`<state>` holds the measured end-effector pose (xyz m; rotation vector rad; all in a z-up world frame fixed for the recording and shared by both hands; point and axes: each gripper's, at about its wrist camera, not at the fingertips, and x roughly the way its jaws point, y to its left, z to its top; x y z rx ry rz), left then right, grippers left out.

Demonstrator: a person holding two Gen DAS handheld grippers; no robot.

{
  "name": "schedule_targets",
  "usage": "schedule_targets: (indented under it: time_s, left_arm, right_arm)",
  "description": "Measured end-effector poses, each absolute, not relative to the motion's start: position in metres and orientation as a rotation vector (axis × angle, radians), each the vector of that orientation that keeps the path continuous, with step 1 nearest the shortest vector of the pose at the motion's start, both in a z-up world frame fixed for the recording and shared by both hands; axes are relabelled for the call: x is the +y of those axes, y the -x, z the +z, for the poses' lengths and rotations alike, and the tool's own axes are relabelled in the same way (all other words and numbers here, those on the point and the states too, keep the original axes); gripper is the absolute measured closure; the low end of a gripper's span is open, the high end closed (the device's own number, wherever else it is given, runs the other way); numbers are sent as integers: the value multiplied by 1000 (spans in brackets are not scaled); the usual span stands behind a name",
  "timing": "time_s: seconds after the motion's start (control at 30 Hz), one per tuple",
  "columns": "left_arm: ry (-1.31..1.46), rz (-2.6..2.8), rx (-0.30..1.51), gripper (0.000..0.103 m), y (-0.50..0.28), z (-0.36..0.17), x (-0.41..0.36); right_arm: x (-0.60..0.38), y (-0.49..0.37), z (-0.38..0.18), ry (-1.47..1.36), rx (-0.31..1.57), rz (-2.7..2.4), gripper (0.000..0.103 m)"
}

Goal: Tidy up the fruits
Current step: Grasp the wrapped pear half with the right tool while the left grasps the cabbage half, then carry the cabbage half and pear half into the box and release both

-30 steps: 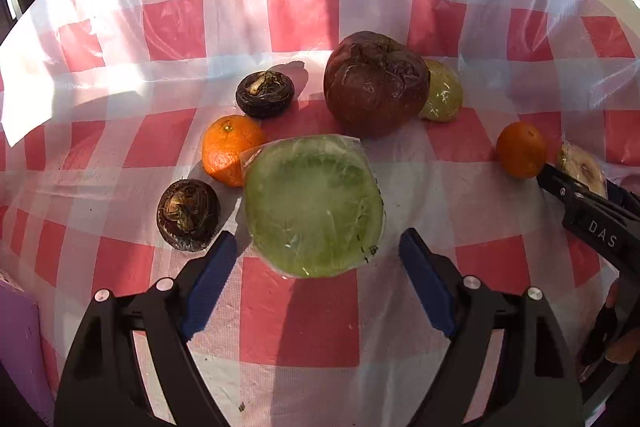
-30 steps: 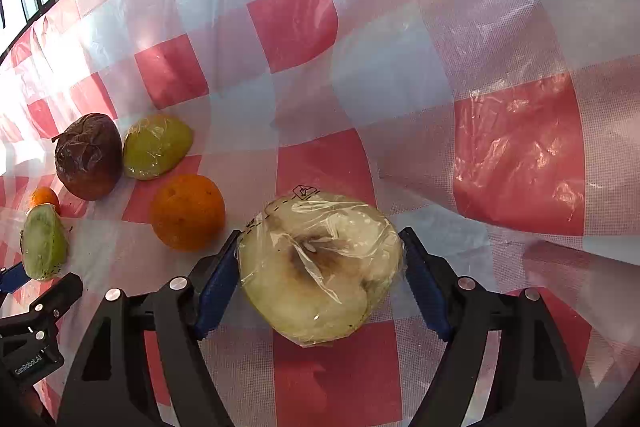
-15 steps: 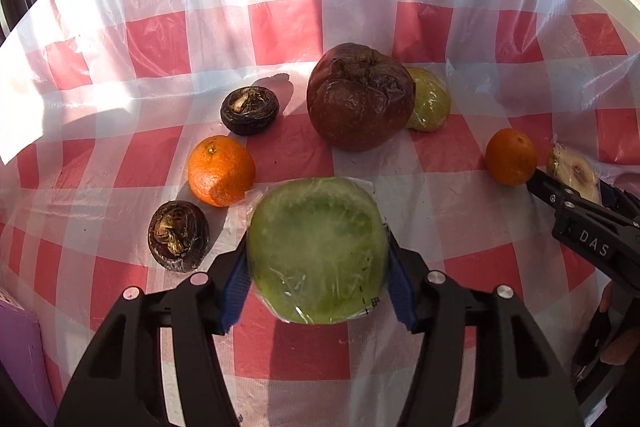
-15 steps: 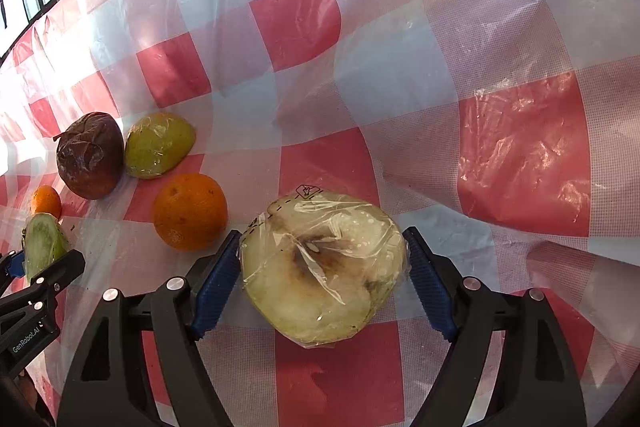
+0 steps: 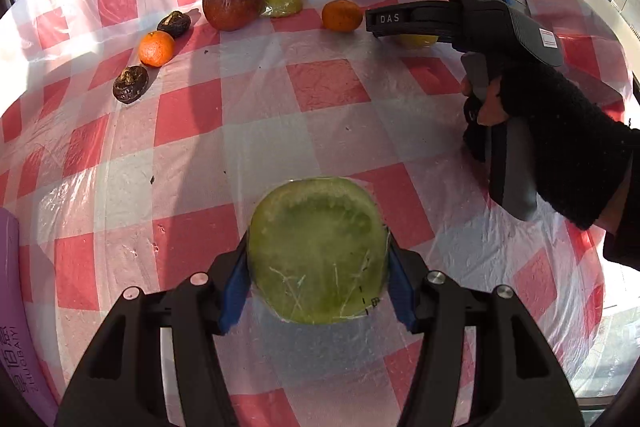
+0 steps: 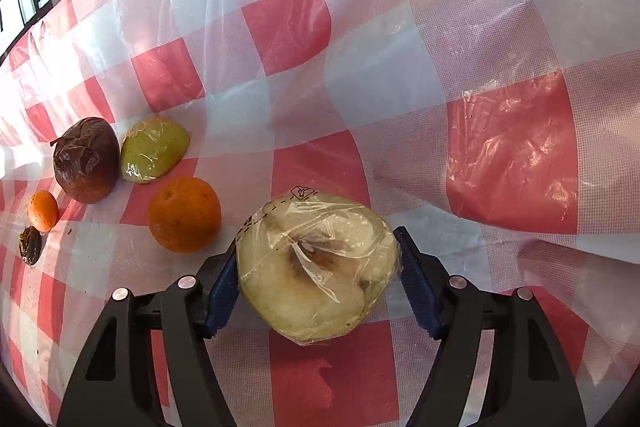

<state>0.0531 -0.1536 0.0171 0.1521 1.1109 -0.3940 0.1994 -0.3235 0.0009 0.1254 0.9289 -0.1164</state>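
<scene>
At the bottom centre of the left wrist view, the left tool (image 5: 316, 283) is gripping a wrapped green fruit half (image 5: 316, 251), its blue pads pressing on both sides of it, cut face toward the camera. It seems lifted above the counter (image 5: 248, 131). In the lower middle of the right wrist view, the right tool (image 6: 318, 291) is closing on a wrapped pale fruit half (image 6: 316, 267) with a brown core; the left pad is touching it, but at the right pad I cannot tell if there is a small gap.

Both halves are looking soft and light, and the plastic film is probably slippery, so a hold across the widest part of the rind, with gentle pressure, is safer than squeezing the cut face.

In the upper left of the left view the other fruits are lying in a loose arc: two dark shrivelled fruits (image 5: 130, 85), a tangerine (image 5: 157, 48), a wrinkled dark red fruit (image 5: 232, 3), another wrapped green half (image 5: 281, 1) and an orange (image 5: 343, 15). The middle of the checked cloth is giving wide room. In the right view the cloth is rising in a fold at the right side, a thing that could catch.
</scene>
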Motion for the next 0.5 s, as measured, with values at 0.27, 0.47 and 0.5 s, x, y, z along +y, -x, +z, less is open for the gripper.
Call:
schedule_targets:
  time_s: [0.27, 0.47, 0.5]
  left_arm:
    - [-237, -574, 1111, 45, 37, 26, -140]
    - [-221, -531, 1109, 45, 42, 31, -96]
    - [-221, -516, 1101, 45, 40, 32, -86]
  right_arm:
    - [-316, -156, 6, -160, 950, -153, 39]
    - [-265, -71, 13, -182, 1001, -104, 39]
    - [-253, -56, 14, -180, 1012, -91, 39]
